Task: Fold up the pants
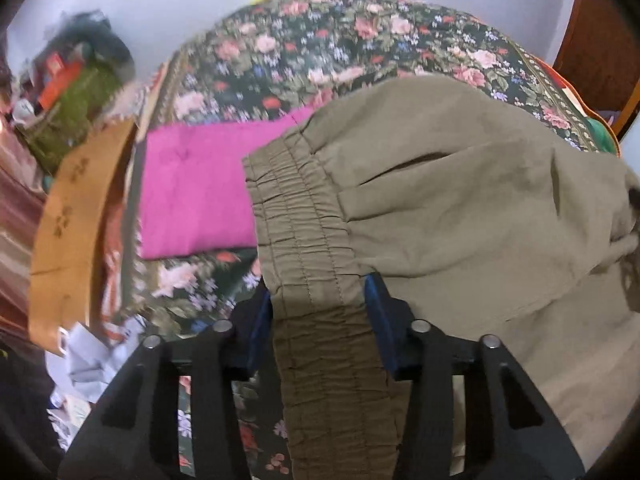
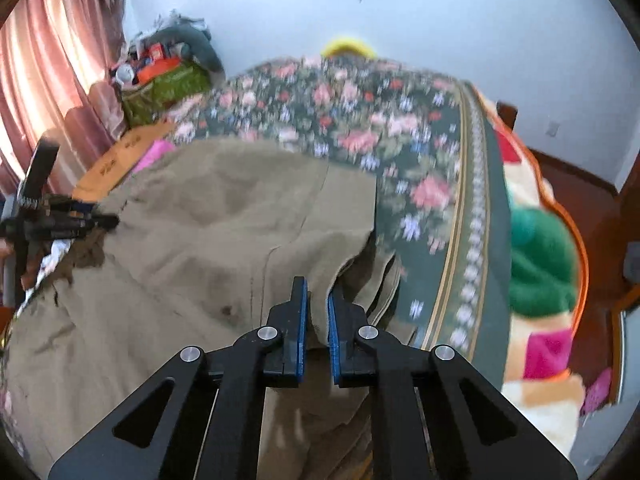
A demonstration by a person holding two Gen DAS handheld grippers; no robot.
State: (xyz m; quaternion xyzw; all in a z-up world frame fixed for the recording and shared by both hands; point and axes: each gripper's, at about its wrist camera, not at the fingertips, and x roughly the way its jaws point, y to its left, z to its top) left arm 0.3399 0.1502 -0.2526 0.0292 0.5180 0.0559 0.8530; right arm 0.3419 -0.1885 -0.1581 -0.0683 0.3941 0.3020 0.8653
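Olive-khaki pants (image 1: pixel 460 208) lie spread over the floral bedspread (image 1: pixel 340 44). Their elastic waistband (image 1: pixel 304 232) runs between the blue pads of my left gripper (image 1: pixel 318 284), filling the gap, and the pads press its two edges. In the right wrist view the pants (image 2: pixel 200 240) cover the near left of the bed. My right gripper (image 2: pixel 316 292) is shut on a raised fold of fabric at the trouser edge. The left gripper (image 2: pixel 76 220) shows at the far left, at the dark waistband end.
A folded magenta cloth (image 1: pixel 196 188) lies beside the waistband. A tan board (image 1: pixel 76 216) and a cluttered green box (image 2: pixel 164 88) stand along the bed's left side by pink curtains (image 2: pixel 52 80). A multicoloured blanket (image 2: pixel 540 260) hangs off the right edge. Crumpled paper (image 1: pixel 92 364) lies below.
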